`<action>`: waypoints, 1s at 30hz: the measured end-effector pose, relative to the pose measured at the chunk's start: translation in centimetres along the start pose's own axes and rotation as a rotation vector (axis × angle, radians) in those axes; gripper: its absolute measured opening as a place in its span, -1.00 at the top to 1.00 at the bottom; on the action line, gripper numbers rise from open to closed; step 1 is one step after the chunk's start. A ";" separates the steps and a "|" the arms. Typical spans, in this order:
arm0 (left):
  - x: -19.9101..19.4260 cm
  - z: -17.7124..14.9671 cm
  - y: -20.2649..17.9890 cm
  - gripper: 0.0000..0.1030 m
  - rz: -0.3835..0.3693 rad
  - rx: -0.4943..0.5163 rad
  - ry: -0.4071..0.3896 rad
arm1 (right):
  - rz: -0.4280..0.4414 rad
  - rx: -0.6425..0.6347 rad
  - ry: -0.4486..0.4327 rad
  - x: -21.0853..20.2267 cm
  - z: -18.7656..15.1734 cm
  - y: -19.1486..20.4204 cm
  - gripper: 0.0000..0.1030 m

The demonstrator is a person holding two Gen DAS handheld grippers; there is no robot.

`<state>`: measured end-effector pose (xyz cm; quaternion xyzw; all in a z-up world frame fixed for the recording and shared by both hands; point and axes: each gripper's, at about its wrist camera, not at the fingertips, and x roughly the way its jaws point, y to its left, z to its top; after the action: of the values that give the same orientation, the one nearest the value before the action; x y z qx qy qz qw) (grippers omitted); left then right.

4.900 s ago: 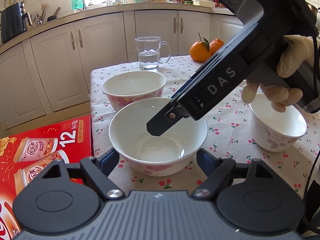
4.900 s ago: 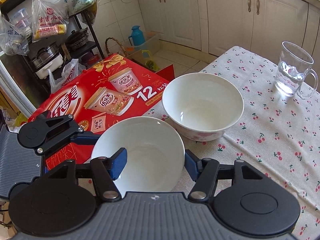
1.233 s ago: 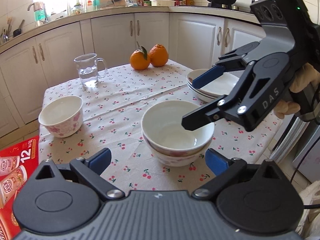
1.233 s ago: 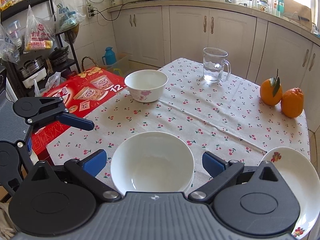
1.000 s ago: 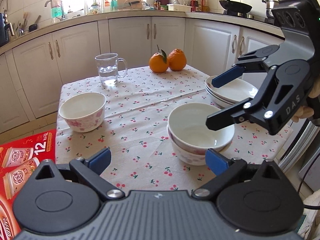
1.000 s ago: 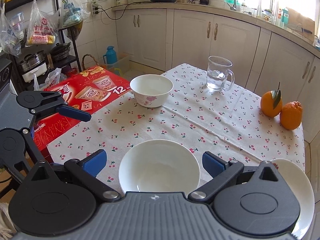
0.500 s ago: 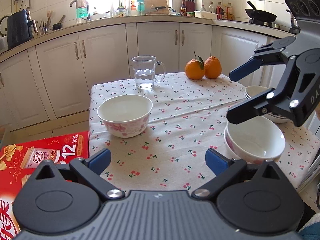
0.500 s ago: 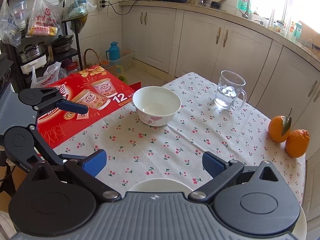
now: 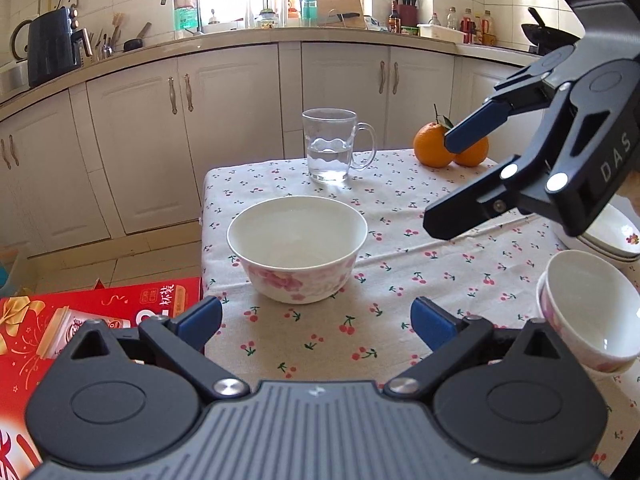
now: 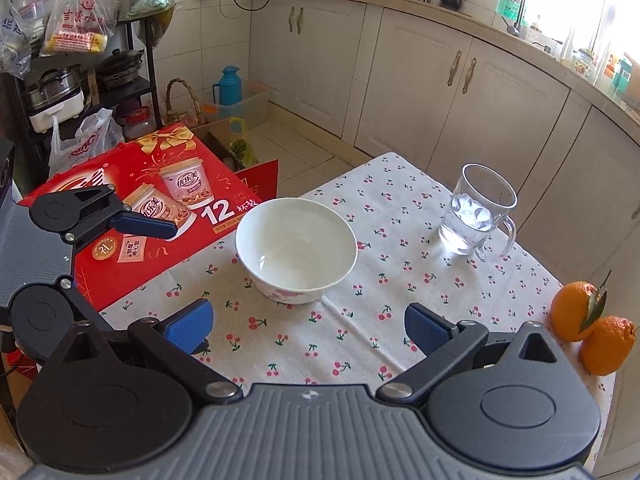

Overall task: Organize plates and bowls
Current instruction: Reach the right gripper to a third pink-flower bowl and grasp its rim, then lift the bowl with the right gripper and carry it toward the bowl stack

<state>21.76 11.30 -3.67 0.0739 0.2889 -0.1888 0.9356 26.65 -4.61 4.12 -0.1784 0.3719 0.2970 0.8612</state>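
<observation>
A white bowl with pink flowers (image 9: 298,246) stands alone on the cherry-print tablecloth (image 9: 400,280), near the table's left edge; it also shows in the right wrist view (image 10: 296,248). My left gripper (image 9: 316,320) is open and empty, just short of this bowl. My right gripper (image 10: 306,326) is open and empty, hovering above the table to the bowl's right; it shows in the left wrist view (image 9: 452,184). Two nested bowls (image 9: 588,320) sit at the right edge. Stacked plates (image 9: 616,240) lie behind them.
A glass mug of water (image 9: 332,148) stands at the table's far side, also in the right wrist view (image 10: 478,212). Two oranges (image 9: 436,146) lie at the far right corner. A red gift box (image 10: 160,204) stands on the floor left of the table.
Both grippers have swung left from the nested bowls toward the lone bowl, which is now closer and centred. Earlier, a bowl was stacked into another at the right.
</observation>
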 end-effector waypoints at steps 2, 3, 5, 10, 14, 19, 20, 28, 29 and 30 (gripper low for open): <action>0.8 0.1 0.3 -0.94 0.008 -0.004 -0.002 | 0.012 -0.001 0.008 1.0 0.6 -0.4 -1.00; 1.2 0.2 0.4 -0.94 0.013 -0.007 -0.002 | 0.017 -0.002 0.009 1.4 0.9 -0.6 -1.00; 2.1 0.3 0.8 -0.94 0.024 -0.018 0.000 | 0.036 -0.011 0.019 2.4 1.3 -0.9 -1.00; 3.8 0.5 1.1 -0.94 0.033 -0.019 0.000 | 0.096 -0.035 0.034 4.8 2.3 -1.6 -1.00; 4.6 0.6 1.3 -0.94 0.026 -0.024 0.002 | 0.133 -0.032 0.050 6.7 3.1 -2.4 -0.99; 5.4 0.8 1.1 -0.90 0.032 -0.007 -0.005 | 0.166 -0.012 0.077 9.2 3.9 -3.5 -0.88; 5.4 0.8 1.0 -0.90 0.035 -0.001 -0.009 | 0.172 -0.006 0.082 9.6 3.9 -3.8 -0.83; 6.3 0.8 0.8 -0.79 0.033 0.004 -0.008 | 0.215 0.055 0.103 12.5 4.2 -5.1 -0.56; 6.3 0.8 0.7 -0.79 0.037 0.004 -0.007 | 0.215 0.058 0.103 12.6 4.2 -5.1 -0.53; 6.4 0.8 0.7 -0.79 0.043 0.004 -0.005 | 0.215 0.060 0.101 12.8 4.1 -5.2 -0.48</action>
<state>27.35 9.78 -6.60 0.0816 0.2844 -0.1695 0.9401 39.18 -1.51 -2.23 -0.1262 0.4406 0.3668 0.8095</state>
